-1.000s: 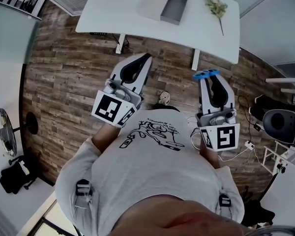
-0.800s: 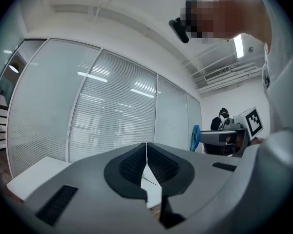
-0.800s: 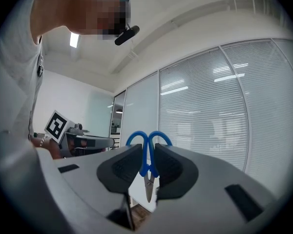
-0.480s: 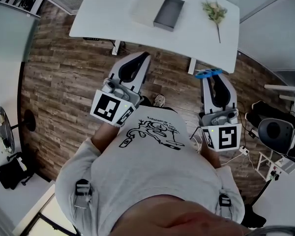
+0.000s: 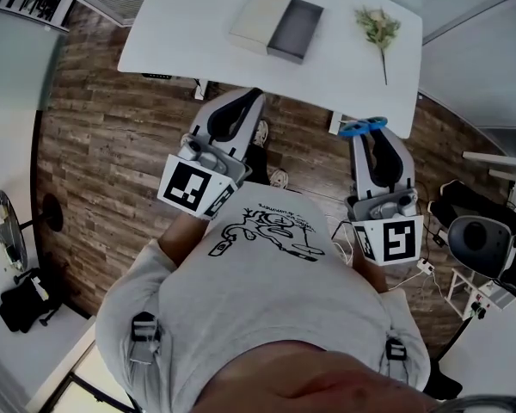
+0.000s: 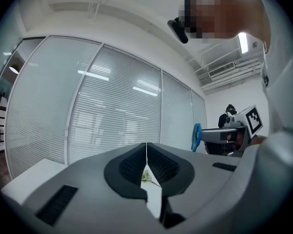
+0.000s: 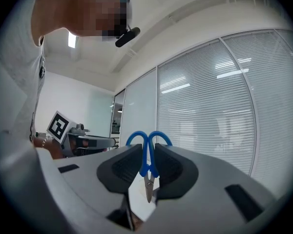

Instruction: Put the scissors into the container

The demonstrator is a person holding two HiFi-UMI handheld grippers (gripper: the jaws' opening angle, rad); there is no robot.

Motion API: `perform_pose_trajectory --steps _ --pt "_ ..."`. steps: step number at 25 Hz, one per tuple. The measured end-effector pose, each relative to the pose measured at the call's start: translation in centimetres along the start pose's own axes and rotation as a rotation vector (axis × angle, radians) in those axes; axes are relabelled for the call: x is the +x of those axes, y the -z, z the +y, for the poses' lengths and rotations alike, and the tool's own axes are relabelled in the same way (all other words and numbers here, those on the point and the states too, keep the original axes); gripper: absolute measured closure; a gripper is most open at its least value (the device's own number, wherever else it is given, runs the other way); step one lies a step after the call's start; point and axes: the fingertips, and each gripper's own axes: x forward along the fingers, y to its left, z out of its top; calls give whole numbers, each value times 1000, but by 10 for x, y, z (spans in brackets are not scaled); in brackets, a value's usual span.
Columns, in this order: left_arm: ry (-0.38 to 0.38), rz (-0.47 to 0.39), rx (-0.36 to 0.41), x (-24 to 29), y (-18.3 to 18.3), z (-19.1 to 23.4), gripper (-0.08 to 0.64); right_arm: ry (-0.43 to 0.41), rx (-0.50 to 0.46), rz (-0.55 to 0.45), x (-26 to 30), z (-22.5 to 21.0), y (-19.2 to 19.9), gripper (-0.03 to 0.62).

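Scissors [image 7: 147, 160]: clamped in my right gripper [image 5: 371, 138], jaws pressing on blue handles. Loops project forward past jaw tips, blades point back toward me, long axis along jaws. Grey open container [image 5: 297, 26] sits on white table [image 5: 198, 24], ahead and left of scissors, well apart. My left gripper [image 5: 243, 100]: nearer container, jaws together, empty. Judgement: carry scissors forward-left over opening.

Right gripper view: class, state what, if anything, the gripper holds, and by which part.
The right gripper holds the scissors, pinched by their blue handles just below the finger loops.
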Motion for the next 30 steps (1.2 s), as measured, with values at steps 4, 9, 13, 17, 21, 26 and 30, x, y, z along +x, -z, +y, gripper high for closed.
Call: perform_pose_trajectory --steps 4,9,13,17,21,26,30 --pt "6 -1 7 19 1 20 540 2 6 0 25 -11 5 505" --pt "17 5 5 44 0 50 540 -3 5 11 63 -22 5 505" --pt "34 -1 7 67 -5 77 540 11 3 8 97 -35 1 505" --pt "59 -9 11 88 -10 105 540 24 -4 4 133 -45 -3 505" --pt "79 -14 20 108 -11 132 540 39 -7 2 166 -55 -3 505" --pt "83 -19 19 123 -14 166 540 52 -11 -1 202 -61 -7 505" --pt "87 -5 16 135 -14 187 540 62 -9 -5 226 -67 -7 505"
